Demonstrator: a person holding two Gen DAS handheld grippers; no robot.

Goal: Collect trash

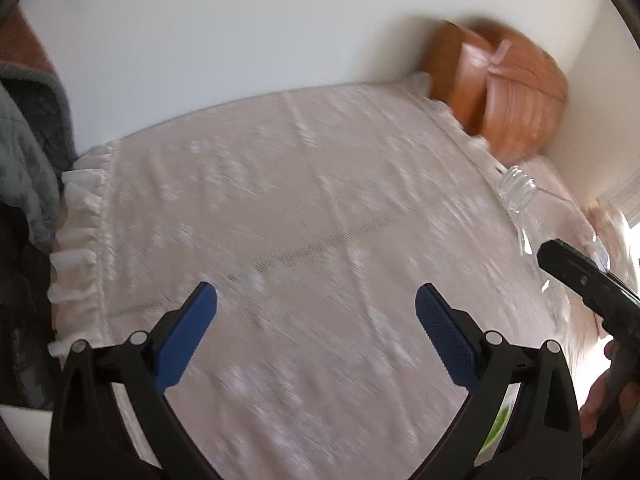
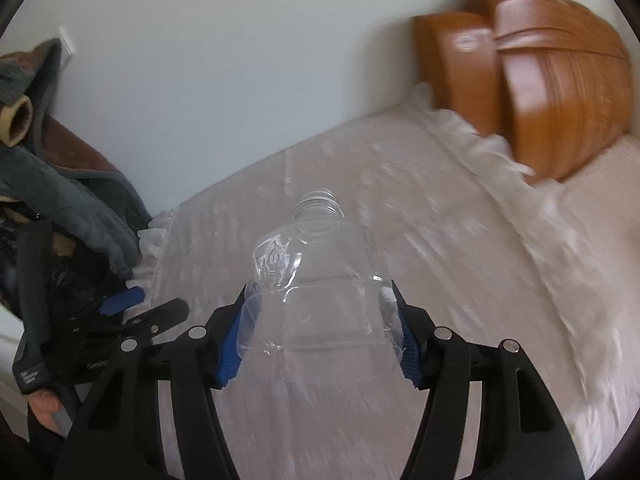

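Note:
A clear, capless plastic bottle [image 2: 320,276] is held between the blue pads of my right gripper [image 2: 320,332], which is shut on its body above a white lace bedspread [image 2: 460,248]. The bottle's neck points away from the camera. In the left wrist view the same bottle [image 1: 520,196] shows at the right edge with the right gripper [image 1: 580,276] on it. My left gripper [image 1: 316,308] is open and empty over the bedspread [image 1: 280,200]. It also shows at the left in the right wrist view [image 2: 132,308].
A wooden headboard [image 2: 552,80] stands at the far right against a white wall [image 2: 240,60]. Grey and brown clothing [image 2: 60,184] with a cardboard tube [image 2: 18,122] is piled at the left. A black bag [image 2: 60,280] lies below the clothing.

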